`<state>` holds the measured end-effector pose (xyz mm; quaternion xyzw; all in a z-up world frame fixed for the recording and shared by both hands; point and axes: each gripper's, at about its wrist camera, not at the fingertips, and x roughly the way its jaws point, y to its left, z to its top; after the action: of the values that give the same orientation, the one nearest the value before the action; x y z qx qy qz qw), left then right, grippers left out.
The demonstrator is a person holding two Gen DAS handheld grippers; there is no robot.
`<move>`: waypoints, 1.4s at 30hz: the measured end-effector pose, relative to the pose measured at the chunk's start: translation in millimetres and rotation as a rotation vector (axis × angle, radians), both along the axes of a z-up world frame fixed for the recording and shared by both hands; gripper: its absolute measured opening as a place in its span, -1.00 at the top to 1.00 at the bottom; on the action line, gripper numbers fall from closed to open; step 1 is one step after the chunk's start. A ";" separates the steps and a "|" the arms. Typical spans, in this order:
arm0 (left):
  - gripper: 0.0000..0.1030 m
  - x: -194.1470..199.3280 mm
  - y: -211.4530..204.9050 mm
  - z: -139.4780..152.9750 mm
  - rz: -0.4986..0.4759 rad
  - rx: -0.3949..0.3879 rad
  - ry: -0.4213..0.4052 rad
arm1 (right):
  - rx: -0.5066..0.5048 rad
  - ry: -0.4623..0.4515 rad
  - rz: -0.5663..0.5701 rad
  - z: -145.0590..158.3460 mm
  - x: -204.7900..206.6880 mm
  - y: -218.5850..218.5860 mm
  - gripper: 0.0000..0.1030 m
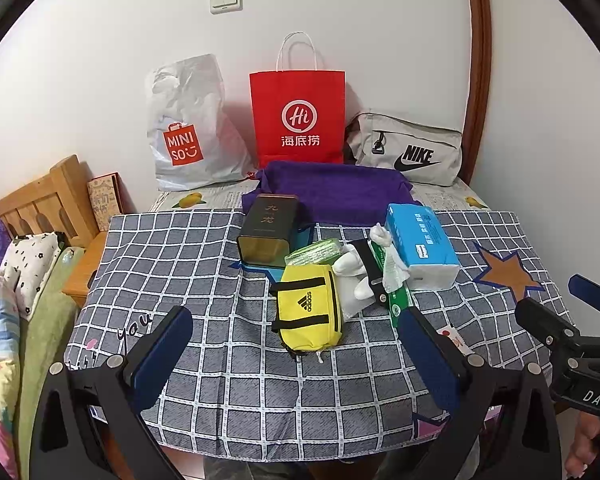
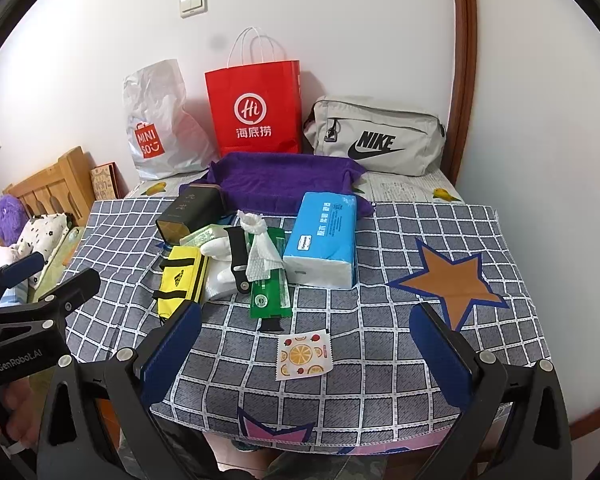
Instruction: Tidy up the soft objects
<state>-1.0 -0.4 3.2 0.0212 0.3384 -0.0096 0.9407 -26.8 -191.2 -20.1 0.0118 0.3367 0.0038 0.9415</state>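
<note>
A pile lies mid-table on the checked cloth: a yellow Adidas pouch (image 1: 309, 312) (image 2: 182, 280), a white glove (image 1: 350, 276) (image 2: 220, 268), a black watch strap (image 2: 238, 258), a crumpled tissue (image 2: 260, 248), a green packet (image 2: 270, 292), a blue tissue pack (image 1: 420, 242) (image 2: 324, 240) and a dark tin (image 1: 268, 226) (image 2: 190, 212). Behind them spreads a purple towel (image 1: 332, 190) (image 2: 284, 178). My left gripper (image 1: 296, 352) hangs open just short of the yellow pouch, holding nothing. My right gripper (image 2: 306, 348) is open above a fruit-print sachet (image 2: 303, 354).
Against the wall stand a white Miniso bag (image 1: 184, 132), a red paper bag (image 1: 298, 116) (image 2: 256, 112) and a grey Nike bag (image 1: 412, 148) (image 2: 376, 136). A bed with pillows and a wooden headboard (image 1: 44, 196) lies left. The table's near edge (image 2: 340, 440) is close below the grippers.
</note>
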 end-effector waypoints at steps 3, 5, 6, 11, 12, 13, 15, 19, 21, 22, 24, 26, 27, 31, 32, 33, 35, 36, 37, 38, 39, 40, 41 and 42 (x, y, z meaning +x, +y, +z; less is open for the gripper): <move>-0.99 0.5 0.5 0.5 0.002 0.000 0.001 | 0.005 0.003 0.004 -1.1 1.4 0.4 -0.99; -0.99 0.8 0.7 0.6 0.004 -0.001 0.002 | 0.003 0.001 0.002 -1.3 1.9 0.7 -0.99; -0.99 0.4 1.2 0.9 0.003 -0.001 0.002 | 0.005 0.002 0.004 -1.2 1.9 0.5 -0.99; -0.99 1.5 2.2 0.8 0.005 -0.003 0.001 | 0.006 0.005 0.003 -2.0 3.3 0.9 -0.99; -0.99 1.8 2.2 0.7 0.003 -0.003 0.000 | 0.006 0.006 0.002 -2.1 3.2 1.0 -0.99; -1.00 2.0 2.3 0.9 0.004 -0.002 0.000 | 0.007 0.006 0.001 -2.4 3.2 0.7 -0.99; -0.99 2.3 2.6 1.2 0.004 -0.004 0.001 | 0.007 0.006 0.002 -2.4 3.5 1.1 -0.99; -0.99 1.4 2.7 0.7 0.003 -0.003 0.000 | 0.005 0.003 0.002 -2.0 3.0 1.5 -0.99; -0.99 0.1 2.3 0.5 0.002 -0.002 -0.001 | 0.004 0.002 0.002 -2.0 3.1 1.6 -0.99; -0.99 0.3 2.3 0.6 0.002 -0.002 -0.001 | 0.004 0.000 0.001 -2.3 2.5 1.6 -0.99; -0.99 0.2 2.2 0.6 0.002 -0.003 -0.001 | 0.006 0.002 0.001 -2.8 2.7 1.1 -0.99; -0.99 0.2 2.1 0.5 0.004 -0.002 0.000 | 0.005 0.000 0.000 -2.6 1.7 1.0 -0.99; -0.99 0.1 2.1 0.5 0.003 -0.003 -0.001 | 0.005 0.001 0.000 -2.7 1.8 1.2 -0.99; -0.99 -0.9 1.8 0.5 0.004 0.000 -0.002 | 0.005 -0.001 0.000 -3.1 0.9 0.9 -0.99; -0.99 -1.0 1.7 0.5 0.003 0.000 -0.001 | 0.005 -0.001 0.001 -3.1 0.8 0.9 -0.99; -0.99 -1.1 1.6 0.4 0.005 0.001 -0.002 | 0.005 -0.001 0.001 -3.1 0.8 0.9 -0.99; -0.99 -1.1 1.8 0.4 0.003 0.000 -0.001 | 0.005 -0.001 0.000 -3.1 0.8 0.9 -0.99; -0.99 -1.2 1.8 0.3 0.003 0.001 -0.002 | 0.004 -0.001 0.001 -3.0 1.0 0.9 -0.99; -0.99 -1.1 1.7 0.3 0.004 0.002 -0.002 | 0.004 -0.002 0.001 -3.0 0.9 0.8 -0.99; -0.99 -1.0 1.9 0.4 0.003 0.002 -0.001 | 0.005 -0.002 0.001 -3.1 0.9 0.6 -0.99; -0.99 -1.7 1.9 0.3 0.002 0.002 -0.001 | 0.005 -0.001 0.001 -3.0 1.3 0.8 -0.99; -0.99 -1.6 1.7 0.3 0.002 0.001 -0.002 | 0.004 -0.001 0.002 -2.8 1.2 0.9 -0.99; -1.00 -1.5 1.5 0.3 0.003 0.001 -0.002 | 0.005 0.000 0.002 -2.8 1.2 0.9 -0.99; -0.99 -1.6 1.4 0.2 0.004 0.002 -0.002 | 0.004 0.000 0.003 -3.0 0.9 1.1 -0.99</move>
<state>-2.6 1.0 3.5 0.0214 0.3377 -0.0075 0.9410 -26.0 -190.1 -23.1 0.0133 0.3365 0.0058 0.9416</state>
